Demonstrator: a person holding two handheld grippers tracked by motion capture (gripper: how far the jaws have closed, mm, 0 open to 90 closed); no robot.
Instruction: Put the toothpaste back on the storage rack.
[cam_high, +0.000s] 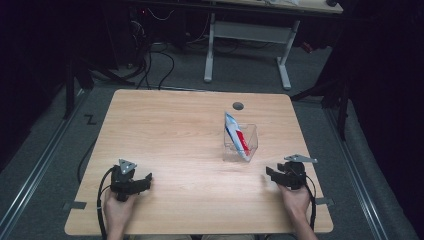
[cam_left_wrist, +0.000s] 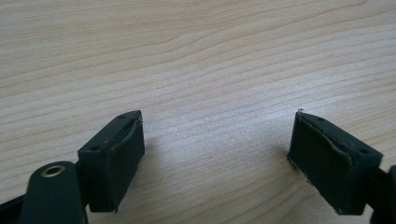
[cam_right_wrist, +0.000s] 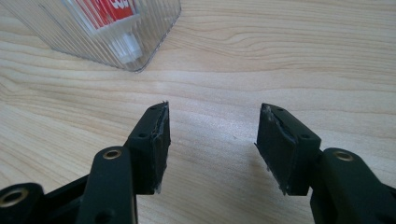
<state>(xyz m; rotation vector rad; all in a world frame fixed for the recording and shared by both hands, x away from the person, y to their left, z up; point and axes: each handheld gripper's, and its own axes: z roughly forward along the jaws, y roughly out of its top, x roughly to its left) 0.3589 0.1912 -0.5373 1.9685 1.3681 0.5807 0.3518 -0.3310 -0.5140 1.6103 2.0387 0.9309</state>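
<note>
At the table's near edge, left gripper (cam_high: 145, 181) resting released on bare wood, right gripper (cam_high: 270, 173) likewise spread with nothing between its jaws, just beyond it a clear plastic container (cam_high: 248, 142) holding an upright toothpaste tube (cam_high: 236, 135), wooden table (cam_high: 170, 125) stretching behind.

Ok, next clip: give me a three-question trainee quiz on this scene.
1. True or false: the toothpaste tube lies flat on the table.
2. Which is nearer the clear container: the left gripper or the right gripper?
3. What is between the right gripper's jaws? A) the tube B) nothing C) a cable

Key:
1. False; it leans inside the clear container.
2. The right gripper.
3. B; both grippers are open over bare wood.
</note>
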